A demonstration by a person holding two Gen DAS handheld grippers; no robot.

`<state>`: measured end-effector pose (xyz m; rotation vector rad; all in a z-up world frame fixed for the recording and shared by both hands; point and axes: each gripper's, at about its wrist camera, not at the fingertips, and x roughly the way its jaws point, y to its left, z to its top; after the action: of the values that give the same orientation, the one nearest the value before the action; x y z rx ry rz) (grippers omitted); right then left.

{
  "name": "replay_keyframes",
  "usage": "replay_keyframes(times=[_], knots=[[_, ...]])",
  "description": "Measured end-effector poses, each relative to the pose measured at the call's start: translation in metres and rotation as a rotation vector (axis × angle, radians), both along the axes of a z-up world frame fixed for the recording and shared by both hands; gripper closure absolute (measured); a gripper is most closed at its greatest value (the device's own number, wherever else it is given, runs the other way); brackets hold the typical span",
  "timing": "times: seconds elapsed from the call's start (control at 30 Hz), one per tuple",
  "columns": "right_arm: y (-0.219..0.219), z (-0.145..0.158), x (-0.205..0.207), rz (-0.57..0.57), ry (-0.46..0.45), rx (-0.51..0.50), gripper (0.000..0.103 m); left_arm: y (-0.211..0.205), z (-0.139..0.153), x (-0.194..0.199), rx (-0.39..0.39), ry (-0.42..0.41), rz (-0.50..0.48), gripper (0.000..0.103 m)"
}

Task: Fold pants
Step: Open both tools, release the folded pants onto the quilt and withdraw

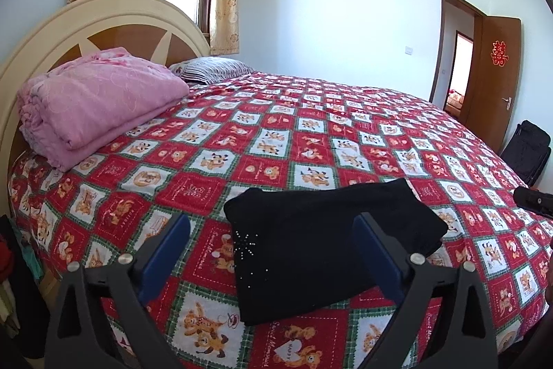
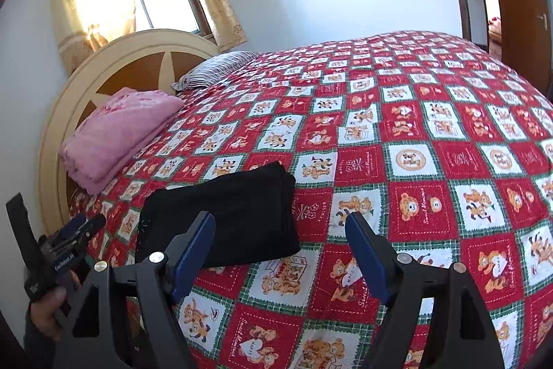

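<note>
Pants [image 1: 321, 248], black and folded into a compact thick rectangle, lie flat on the red patchwork bedspread [image 1: 242, 140] with its bear-print squares. In the left wrist view they sit straight ahead of the left gripper [image 1: 273, 230], framed between its two blue-padded fingers [image 1: 172, 251], which stand wide apart above the cloth and hold nothing; a small spray of shiny studs shows on the fabric near the left finger. In the right wrist view the same pants [image 2: 228, 217] lie ahead and to the left of the right gripper [image 2: 280, 230], partly behind its left finger, while bare bedspread fills the gap between its fingers. That gripper is also spread wide and empty. At the lower left of the right wrist view, the left gripper [image 2: 79, 230] appears in a person's hand [image 2: 52, 300], just beside the near-left edge of the pants. Beyond both grippers, toward the far left, a folded pink blanket [image 1: 100, 102] rests against the cream and brown headboard [image 1: 103, 23], with a striped pillow [image 1: 211, 68] beside it.
</note>
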<state>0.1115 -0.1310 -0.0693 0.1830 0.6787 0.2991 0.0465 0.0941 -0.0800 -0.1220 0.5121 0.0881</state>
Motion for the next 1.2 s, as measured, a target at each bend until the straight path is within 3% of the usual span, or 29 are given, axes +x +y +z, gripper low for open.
replay_keyframes(times=[0.33, 1.2], knots=[[0.009, 0.01, -0.01, 0.048, 0.0, 0.036, 0.024, -0.003, 0.006, -0.003, -0.007, -0.012, -0.004, 0.005], [0.021, 0.016, -0.019, 0.064, -0.032, 0.001, 0.023, -0.008, 0.012, -0.006, 0.016, -0.032, -0.011, 0.003]])
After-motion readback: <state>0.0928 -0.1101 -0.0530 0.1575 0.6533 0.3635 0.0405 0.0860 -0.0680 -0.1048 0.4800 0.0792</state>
